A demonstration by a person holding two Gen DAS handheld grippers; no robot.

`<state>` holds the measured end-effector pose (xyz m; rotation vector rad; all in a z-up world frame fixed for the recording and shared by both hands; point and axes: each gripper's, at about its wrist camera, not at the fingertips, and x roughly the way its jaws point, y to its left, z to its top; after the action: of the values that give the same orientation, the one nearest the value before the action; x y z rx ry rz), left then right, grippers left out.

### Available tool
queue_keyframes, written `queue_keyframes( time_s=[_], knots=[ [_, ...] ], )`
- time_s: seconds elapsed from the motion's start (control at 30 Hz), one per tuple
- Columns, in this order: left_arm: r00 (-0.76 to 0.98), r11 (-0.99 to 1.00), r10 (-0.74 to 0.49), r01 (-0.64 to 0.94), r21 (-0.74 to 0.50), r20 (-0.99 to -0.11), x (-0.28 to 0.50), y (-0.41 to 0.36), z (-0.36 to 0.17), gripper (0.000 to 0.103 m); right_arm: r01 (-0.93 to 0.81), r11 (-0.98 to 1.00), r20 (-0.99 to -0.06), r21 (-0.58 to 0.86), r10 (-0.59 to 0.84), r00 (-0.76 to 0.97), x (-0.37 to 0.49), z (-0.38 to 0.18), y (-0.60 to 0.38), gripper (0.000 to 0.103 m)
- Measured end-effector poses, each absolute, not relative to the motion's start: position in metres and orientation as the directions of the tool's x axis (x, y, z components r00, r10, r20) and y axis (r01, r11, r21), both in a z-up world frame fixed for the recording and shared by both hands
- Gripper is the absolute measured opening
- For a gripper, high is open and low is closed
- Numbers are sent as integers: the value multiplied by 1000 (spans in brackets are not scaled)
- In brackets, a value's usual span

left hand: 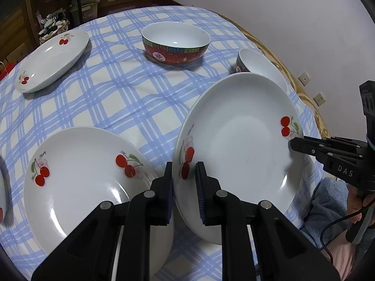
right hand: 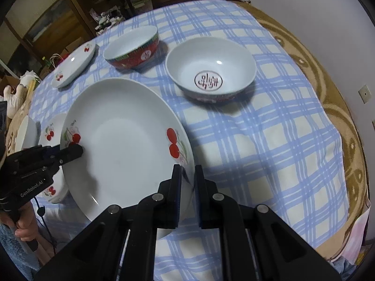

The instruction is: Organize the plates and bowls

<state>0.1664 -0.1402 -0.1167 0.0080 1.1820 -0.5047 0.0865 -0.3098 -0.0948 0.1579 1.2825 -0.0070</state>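
Both grippers clamp one cherry plate [left hand: 239, 154] by opposite rims, left gripper [left hand: 184, 182] and right gripper [right hand: 188, 182], lifted and tilted. Probably stacking comes next: onto the plate on the cloth [left hand: 82, 182] just left of the left jaws.

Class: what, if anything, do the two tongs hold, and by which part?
Both the left tongs and right tongs hold one cherry plate, each pinching its rim on opposite sides.
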Motion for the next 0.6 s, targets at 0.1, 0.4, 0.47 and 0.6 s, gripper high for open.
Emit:
queue_keyframes(
  time_s=[0.1,0.4,0.47,0.6],
  knots=[
    [289,885,-380,389,-255,-879,164,-139,-112,18,98,985,-943,141,104,316,85,-88,-314,11],
    [303,886,-375,394,-243,-876,158,-138,-105,18,97,983,-933,156,115,342,83,-80,-312,11],
    [306,887,-369,397,-234,-878,156,-136,-102,18,93,983,-931,160,119,346,82,-79,-310,11],
    [319,895,-350,390,-214,-881,151,-129,-95,18,73,983,-927,168,132,352,82,-76,-302,11]
  ],
)
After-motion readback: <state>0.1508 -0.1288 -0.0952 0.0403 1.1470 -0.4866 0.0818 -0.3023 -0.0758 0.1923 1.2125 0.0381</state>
